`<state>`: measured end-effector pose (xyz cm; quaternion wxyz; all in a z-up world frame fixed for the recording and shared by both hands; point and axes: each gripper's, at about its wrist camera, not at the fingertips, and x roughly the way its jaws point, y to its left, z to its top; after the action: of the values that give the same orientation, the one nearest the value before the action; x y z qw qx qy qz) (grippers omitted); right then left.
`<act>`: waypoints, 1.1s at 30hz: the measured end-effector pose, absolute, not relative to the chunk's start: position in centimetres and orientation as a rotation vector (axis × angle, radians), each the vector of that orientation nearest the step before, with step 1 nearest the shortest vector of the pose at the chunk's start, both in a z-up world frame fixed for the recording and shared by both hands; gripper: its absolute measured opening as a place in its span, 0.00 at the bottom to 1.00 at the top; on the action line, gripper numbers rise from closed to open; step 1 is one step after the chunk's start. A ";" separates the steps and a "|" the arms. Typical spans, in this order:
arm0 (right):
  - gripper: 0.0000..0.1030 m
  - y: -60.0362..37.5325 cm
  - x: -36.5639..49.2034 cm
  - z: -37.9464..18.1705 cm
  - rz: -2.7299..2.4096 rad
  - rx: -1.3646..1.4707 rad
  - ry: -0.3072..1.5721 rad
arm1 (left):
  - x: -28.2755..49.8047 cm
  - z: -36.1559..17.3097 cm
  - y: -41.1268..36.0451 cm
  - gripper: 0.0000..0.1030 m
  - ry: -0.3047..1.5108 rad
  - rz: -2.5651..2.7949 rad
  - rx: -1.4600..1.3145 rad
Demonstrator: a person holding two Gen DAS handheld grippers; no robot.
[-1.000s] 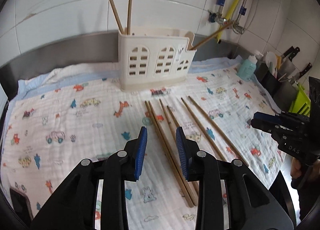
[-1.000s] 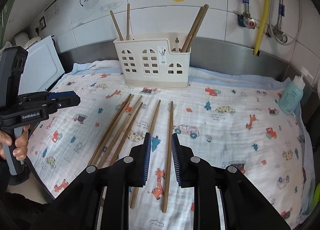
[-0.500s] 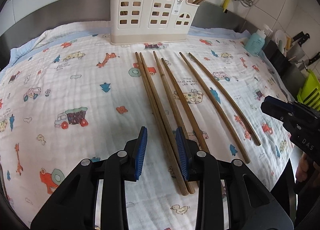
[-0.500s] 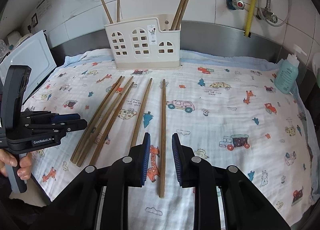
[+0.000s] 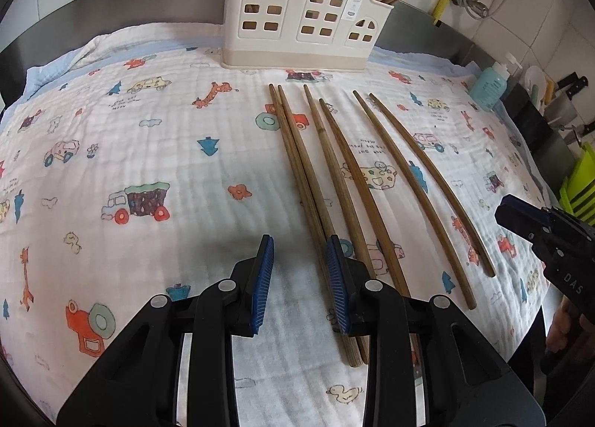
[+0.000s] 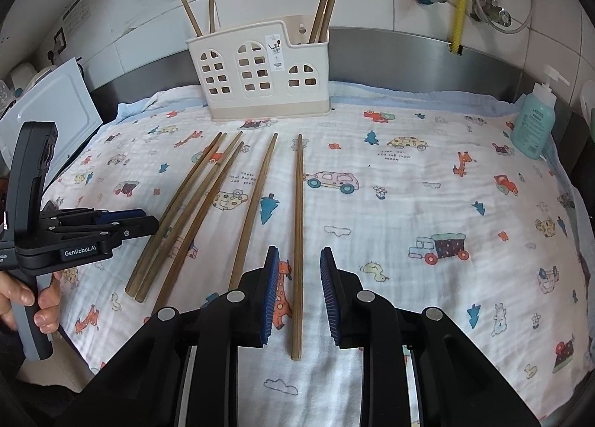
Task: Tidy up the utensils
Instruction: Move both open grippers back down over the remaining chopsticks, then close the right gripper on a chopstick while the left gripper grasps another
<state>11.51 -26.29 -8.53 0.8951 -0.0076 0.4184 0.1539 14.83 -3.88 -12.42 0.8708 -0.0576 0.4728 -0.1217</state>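
Six wooden chopsticks [image 6: 238, 204] lie loose on the cartoon-print cloth [image 6: 427, 204], fanned out in front of the cream utensil holder [image 6: 260, 73] standing at the back edge against the steel splashback. Four more sticks stand inside the holder, two at each end. The right gripper [image 6: 297, 289] hovers low with its jaws spread, straddling the near end of the rightmost chopstick [image 6: 298, 241] without touching it. The left gripper [image 5: 299, 274] also has its jaws parted and grasps nothing; its right finger [image 5: 336, 278] sits over the leftmost pair of sticks.
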 end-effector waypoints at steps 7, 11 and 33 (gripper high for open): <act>0.22 -26.3 11.5 -8.7 0.320 -0.014 0.870 | 14.9 -12.3 -5.0 0.29 0.987 -0.233 -0.071; 0.22 -26.2 11.5 -8.8 0.324 -0.013 0.871 | 15.0 -12.3 -5.6 0.29 0.980 -0.173 -0.020; 0.22 -26.1 11.5 -9.7 0.335 -0.010 0.896 | 15.2 -12.6 -4.7 0.24 0.926 -0.097 0.069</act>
<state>11.52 -26.10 -9.72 0.8878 -0.0049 0.4310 0.1612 15.19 -4.73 -12.61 0.8929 0.0335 0.4465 -0.0470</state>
